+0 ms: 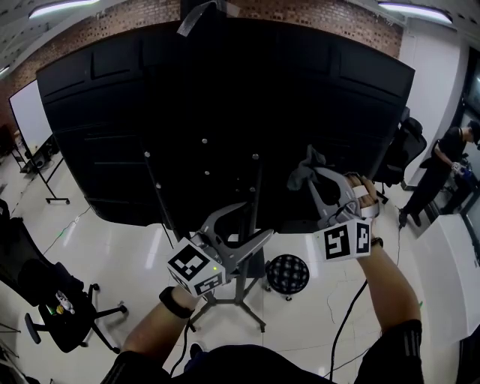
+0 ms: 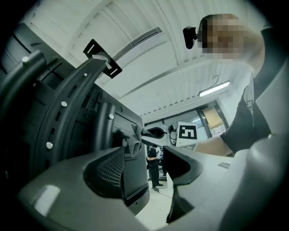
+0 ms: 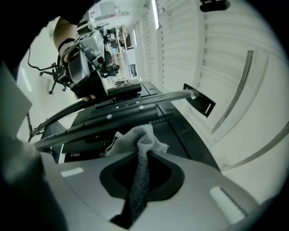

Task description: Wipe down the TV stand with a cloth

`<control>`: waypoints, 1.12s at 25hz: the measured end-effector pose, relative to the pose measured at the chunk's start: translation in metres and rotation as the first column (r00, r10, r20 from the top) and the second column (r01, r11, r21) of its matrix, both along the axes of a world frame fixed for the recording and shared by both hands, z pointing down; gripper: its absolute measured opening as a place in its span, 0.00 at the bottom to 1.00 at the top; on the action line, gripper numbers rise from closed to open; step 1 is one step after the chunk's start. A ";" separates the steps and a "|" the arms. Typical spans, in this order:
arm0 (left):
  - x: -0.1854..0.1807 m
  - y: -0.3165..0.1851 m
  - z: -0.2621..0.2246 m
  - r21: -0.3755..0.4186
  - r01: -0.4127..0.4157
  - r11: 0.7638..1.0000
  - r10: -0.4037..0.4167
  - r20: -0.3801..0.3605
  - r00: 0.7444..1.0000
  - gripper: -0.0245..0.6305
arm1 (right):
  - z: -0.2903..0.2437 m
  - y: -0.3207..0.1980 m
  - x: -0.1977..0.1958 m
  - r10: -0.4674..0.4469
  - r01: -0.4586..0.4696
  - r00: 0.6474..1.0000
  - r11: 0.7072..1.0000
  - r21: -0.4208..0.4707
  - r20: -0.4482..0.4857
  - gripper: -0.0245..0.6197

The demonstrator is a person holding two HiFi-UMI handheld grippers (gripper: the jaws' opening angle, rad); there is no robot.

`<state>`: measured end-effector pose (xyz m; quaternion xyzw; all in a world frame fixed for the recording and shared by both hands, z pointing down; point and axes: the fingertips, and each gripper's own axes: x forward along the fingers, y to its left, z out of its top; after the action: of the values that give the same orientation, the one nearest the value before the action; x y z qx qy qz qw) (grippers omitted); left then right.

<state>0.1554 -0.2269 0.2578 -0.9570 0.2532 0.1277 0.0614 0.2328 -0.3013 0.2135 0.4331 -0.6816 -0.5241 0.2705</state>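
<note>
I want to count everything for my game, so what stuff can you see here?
TV: one, black, middle.
stand: one, dark grey, under the TV.
cloth: one, grey, in the right gripper.
stool: one, black, floor right of the stand.
chair: one, black, floor at left.
whiteboard: one, white, far left.
person: one, black clothes, far right.
lights: two, white, ceiling.
left gripper: one, grey, open, by the stand.
right gripper: one, grey, shut on the cloth.

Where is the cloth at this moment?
Head view, right side: the cloth is clamped in the right gripper, up by the TV back, right of a mounting bar.
</note>
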 end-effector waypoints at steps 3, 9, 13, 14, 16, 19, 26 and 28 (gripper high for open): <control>-0.031 0.002 -0.006 0.009 0.016 1.000 -0.016 -0.008 1.000 0.48 | -0.016 0.013 -0.040 -0.047 0.047 0.999 0.999 0.005 0.024 0.06; -0.102 0.001 -0.018 0.023 0.056 0.998 -0.056 -0.014 0.998 0.48 | -0.042 0.021 -0.128 -0.109 0.109 0.994 0.993 0.038 0.013 0.06; -0.154 0.002 -0.027 0.039 0.090 0.995 -0.090 -0.017 0.996 0.48 | -0.057 0.030 -0.187 -0.151 0.150 0.989 0.987 0.060 0.005 0.06; -0.167 0.001 -0.029 0.043 0.100 0.994 -0.099 -0.018 0.995 0.48 | -0.060 0.032 -0.202 -0.161 0.161 0.987 0.985 0.064 0.003 0.06; -0.193 0.001 -0.033 0.052 0.121 0.991 -0.120 -0.023 0.993 0.48 | -0.065 0.035 -0.231 -0.184 0.184 0.983 0.981 0.067 0.003 0.06; -0.228 0.001 -0.039 0.063 0.151 0.987 -0.149 -0.036 0.988 0.48 | -0.066 0.039 -0.273 -0.218 0.217 0.976 0.974 0.064 -0.002 0.06; -0.299 0.001 -0.037 0.059 0.218 0.974 -0.215 -0.044 0.976 0.48 | -0.060 0.038 -0.370 -0.256 0.260 0.963 0.964 0.047 -0.081 0.06; -0.318 -0.001 -0.034 0.051 0.237 0.970 -0.234 -0.049 0.971 0.48 | -0.055 0.031 -0.397 -0.246 0.253 0.961 0.967 0.035 -0.129 0.06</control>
<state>-0.1628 -0.2284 0.2235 -0.9151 0.3626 0.1470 0.0977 -0.1640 -0.2703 0.1589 0.3173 -0.6990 -0.5972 0.2325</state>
